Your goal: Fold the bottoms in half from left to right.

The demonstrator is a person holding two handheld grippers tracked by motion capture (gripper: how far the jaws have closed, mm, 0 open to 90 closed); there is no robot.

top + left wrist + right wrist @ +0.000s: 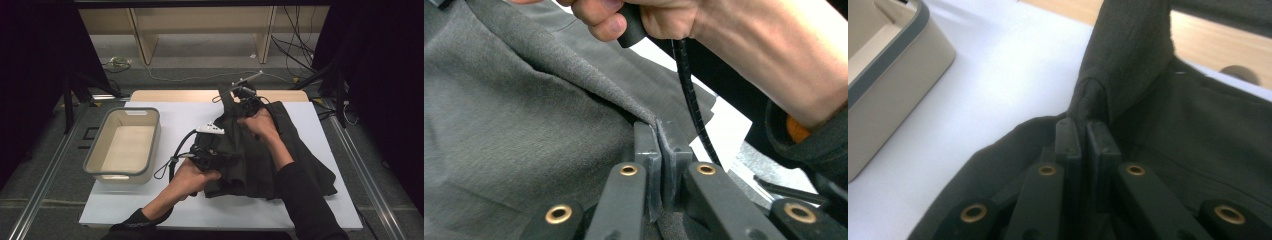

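A dark grey garment [260, 165] lies crumpled on the white table top [175, 112]. My left gripper [221, 151] is at its left edge, shut on a fold of the cloth. In the left gripper view the jaws [659, 135] pinch a raised seam of the garment [524, 125]. My right gripper [229, 99] is at the far edge of the garment, shut on a lifted corner. In the right gripper view the cloth [1208, 140] rises in a peak from between the closed jaws [1087, 127].
A beige bin [125, 111] with a grey rim stands empty at the left of the table, also seen as the bin [893, 55] in the right gripper view. A wooden strip [170, 95] runs along the far edge. Cables lie on the floor beyond.
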